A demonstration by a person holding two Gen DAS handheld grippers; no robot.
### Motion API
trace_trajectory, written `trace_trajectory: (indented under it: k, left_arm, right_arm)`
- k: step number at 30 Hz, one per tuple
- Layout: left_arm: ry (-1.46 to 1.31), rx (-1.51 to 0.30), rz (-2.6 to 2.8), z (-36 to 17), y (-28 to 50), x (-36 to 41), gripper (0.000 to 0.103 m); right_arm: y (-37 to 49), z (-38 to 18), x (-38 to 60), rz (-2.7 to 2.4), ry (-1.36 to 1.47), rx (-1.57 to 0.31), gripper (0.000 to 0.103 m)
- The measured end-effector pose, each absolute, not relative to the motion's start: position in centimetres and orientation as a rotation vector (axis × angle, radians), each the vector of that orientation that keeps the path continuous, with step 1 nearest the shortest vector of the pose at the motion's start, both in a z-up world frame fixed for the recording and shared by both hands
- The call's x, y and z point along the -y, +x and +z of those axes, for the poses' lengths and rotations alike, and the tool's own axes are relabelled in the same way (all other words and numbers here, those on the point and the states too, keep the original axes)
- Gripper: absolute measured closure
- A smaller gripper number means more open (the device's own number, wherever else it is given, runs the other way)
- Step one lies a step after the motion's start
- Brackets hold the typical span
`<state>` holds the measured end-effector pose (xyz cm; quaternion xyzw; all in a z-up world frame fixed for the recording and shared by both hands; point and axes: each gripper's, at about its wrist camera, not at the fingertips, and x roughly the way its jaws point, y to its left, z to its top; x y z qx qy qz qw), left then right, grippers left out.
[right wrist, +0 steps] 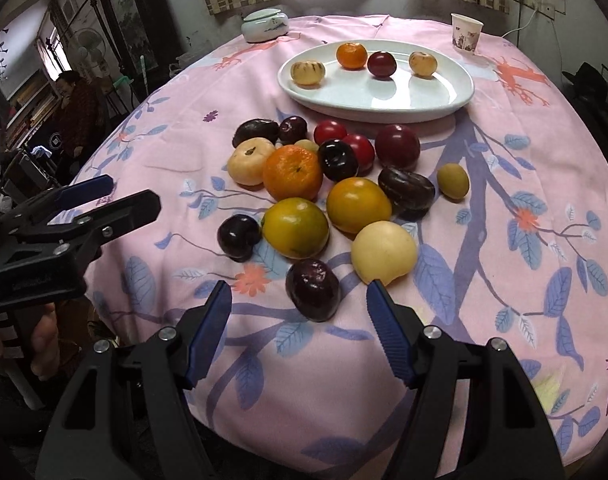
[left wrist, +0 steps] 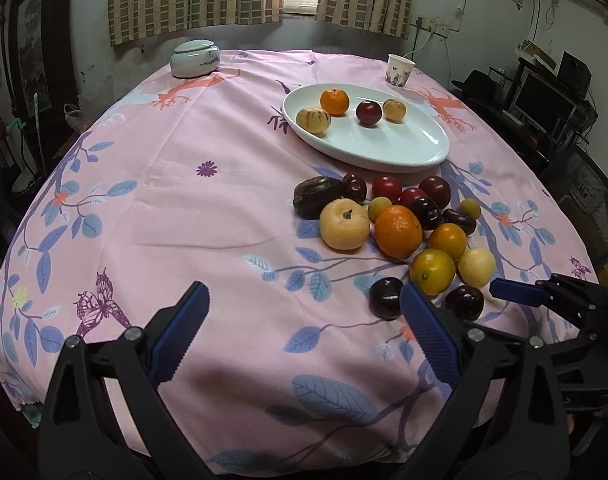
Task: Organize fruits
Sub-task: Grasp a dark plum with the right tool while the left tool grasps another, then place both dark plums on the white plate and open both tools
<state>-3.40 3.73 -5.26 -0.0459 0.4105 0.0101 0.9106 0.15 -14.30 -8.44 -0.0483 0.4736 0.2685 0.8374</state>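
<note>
- Although four fruits already sit on the white plate, most of the job looks undone: a pile of loose fruit lies on the pink tablecloth just in front of the plate.
- On the plate are a pale striped fruit, a small orange, a dark red plum and a pale yellow fruit, spaced in a loose row along the far side; the near half of the plate is bare.
- The pile holds well over a dozen pieces: oranges, red and dark plums, pale apples and small yellow-green fruits, many touching one another.
- The right gripper hangs low over the near edge of the pile with its jaws apart and nothing pressed between them; a dark plum lies just ahead in the gap between its blue fingers, and a pale apple sits beside the right-hand finger.
- That plum looks like the likely next pick, though no pad touches it yet.
- The left gripper is spread wide and empty over bare cloth, to the left of the pile; another dark plum sits just past its right-hand finger.
- A lidded jar and a paper cup stand at the far edge, well apart from the fruit.
- By this reckoning, roughly a fifth of the fruit is placed and the rest is left to move.
</note>
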Motion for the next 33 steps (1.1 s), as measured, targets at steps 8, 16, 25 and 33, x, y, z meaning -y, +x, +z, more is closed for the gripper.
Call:
trace_trajectory:
  k: [8, 16, 25, 33]
  left_arm:
    - [-0.044, -0.895, -0.021, -7.3, -2.4, -1.4, 0.005]
    - [0.014, -0.927, -0.042, -9.3, -0.9, 1.4, 0.006]
    - [-0.035, -0.923, -0.07, -10.4, -0.1, 1.5, 0.064]
    - [-0.074, -0.896, -0.087, -8.4, -1.4, 0.9, 0.074]
  right_arm:
    - [-0.4, -7.4, 15.2, 0.551, -0.112, -0.938, 0.072]
    - [-0.4, -6.0, 19.6, 0.472, -0.031, -0.917, 0.072]
    - [-0.9, -5.9, 20.0, 0.503, 0.005, -0.92, 0.072]
    - [-1.3, -5.5, 19.9, 0.507, 0.011, -0.906, 0.072]
